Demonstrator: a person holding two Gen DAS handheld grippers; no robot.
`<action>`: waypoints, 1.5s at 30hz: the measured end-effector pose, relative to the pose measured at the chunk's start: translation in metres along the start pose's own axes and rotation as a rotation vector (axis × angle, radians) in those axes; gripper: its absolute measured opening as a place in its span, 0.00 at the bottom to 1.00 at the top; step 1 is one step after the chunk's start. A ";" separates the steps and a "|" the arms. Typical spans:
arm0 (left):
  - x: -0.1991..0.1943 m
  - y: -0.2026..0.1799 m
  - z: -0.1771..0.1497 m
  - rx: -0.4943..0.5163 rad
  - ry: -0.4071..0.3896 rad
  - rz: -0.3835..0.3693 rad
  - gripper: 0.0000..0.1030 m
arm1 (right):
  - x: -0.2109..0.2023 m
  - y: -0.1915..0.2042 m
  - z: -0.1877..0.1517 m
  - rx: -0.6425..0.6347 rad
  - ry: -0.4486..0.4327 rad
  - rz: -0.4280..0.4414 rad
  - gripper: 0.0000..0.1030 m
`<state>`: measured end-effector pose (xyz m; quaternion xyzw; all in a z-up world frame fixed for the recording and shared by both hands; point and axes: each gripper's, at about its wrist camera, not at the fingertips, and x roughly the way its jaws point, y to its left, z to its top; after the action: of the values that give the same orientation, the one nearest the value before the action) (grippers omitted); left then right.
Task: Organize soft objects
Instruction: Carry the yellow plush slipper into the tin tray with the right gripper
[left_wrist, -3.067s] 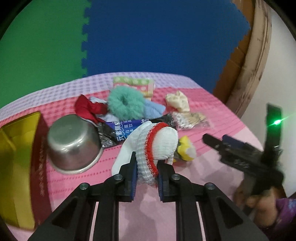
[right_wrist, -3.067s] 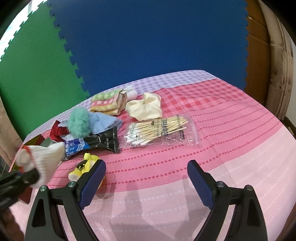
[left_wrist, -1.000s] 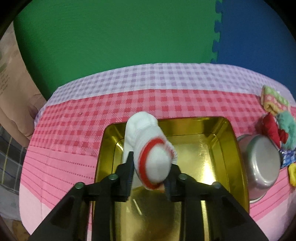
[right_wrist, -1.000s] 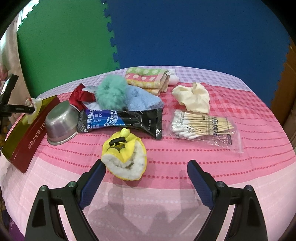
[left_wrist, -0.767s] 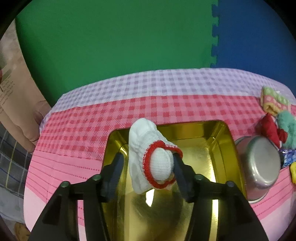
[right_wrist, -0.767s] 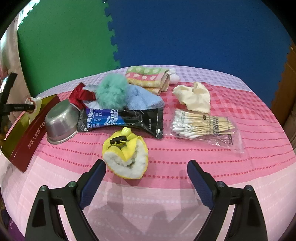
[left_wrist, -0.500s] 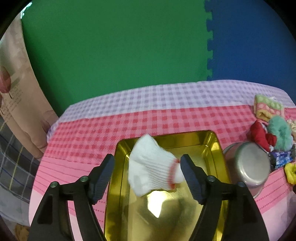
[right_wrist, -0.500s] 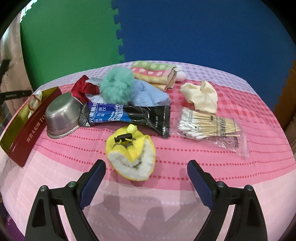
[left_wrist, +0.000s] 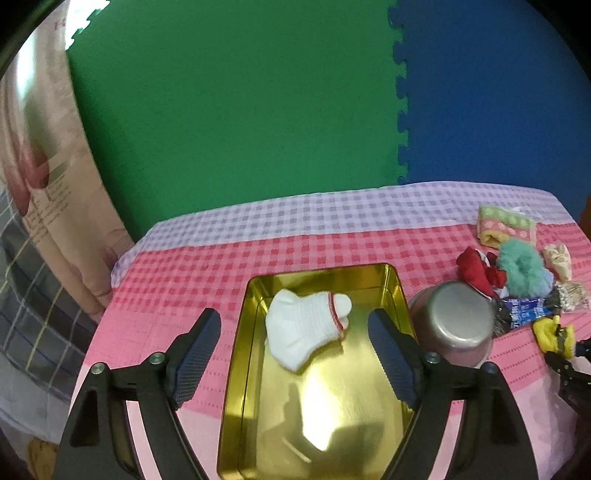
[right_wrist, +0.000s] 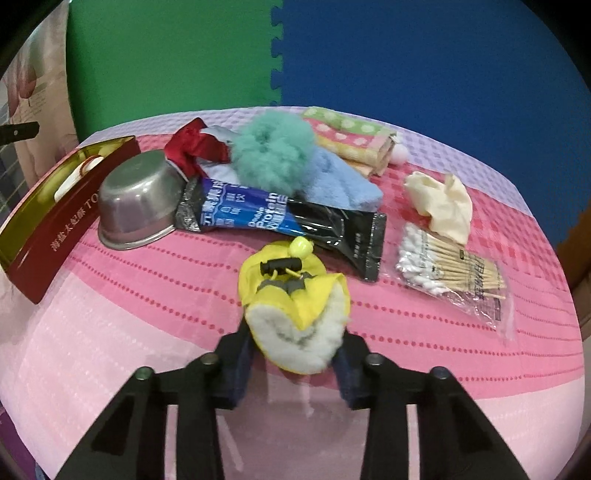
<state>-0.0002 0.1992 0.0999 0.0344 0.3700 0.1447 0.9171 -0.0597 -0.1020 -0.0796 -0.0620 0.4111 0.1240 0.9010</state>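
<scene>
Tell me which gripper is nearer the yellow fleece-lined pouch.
Right. The right gripper has its fingers closing on the yellow fleece-lined pouch; the left gripper hangs open over the gold tin.

Setting: domestic room used as a staged recording spot. Bench covered by a pink-and-lilac checked tablecloth (left_wrist: 295, 229). Behind it, interlocking foam mats stand as a backdrop, a green foam mat (left_wrist: 236, 110) at left, a blue foam mat (left_wrist: 491, 103) at right. Far left, a printed curtain (left_wrist: 40, 155) hangs beside plaid fabric (left_wrist: 26, 317). Household clutter on the bench: a steel bowl (right_wrist: 138, 199), a pack of cotton swabs (right_wrist: 454, 271), a folded dotted towel (right_wrist: 347, 138), a gold tin tray (left_wrist: 395, 299).
</scene>
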 end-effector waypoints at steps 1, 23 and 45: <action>-0.004 0.002 -0.003 -0.013 -0.001 -0.006 0.77 | -0.001 0.001 0.000 -0.003 0.000 0.005 0.31; -0.073 0.043 -0.135 -0.275 0.065 0.111 0.83 | -0.069 0.069 0.079 0.030 -0.086 0.357 0.27; -0.058 0.052 -0.144 -0.256 0.088 0.076 0.85 | 0.042 0.244 0.158 -0.110 0.102 0.316 0.27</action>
<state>-0.1515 0.2255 0.0430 -0.0754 0.3869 0.2267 0.8906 0.0144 0.1740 -0.0101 -0.0521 0.4533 0.2831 0.8436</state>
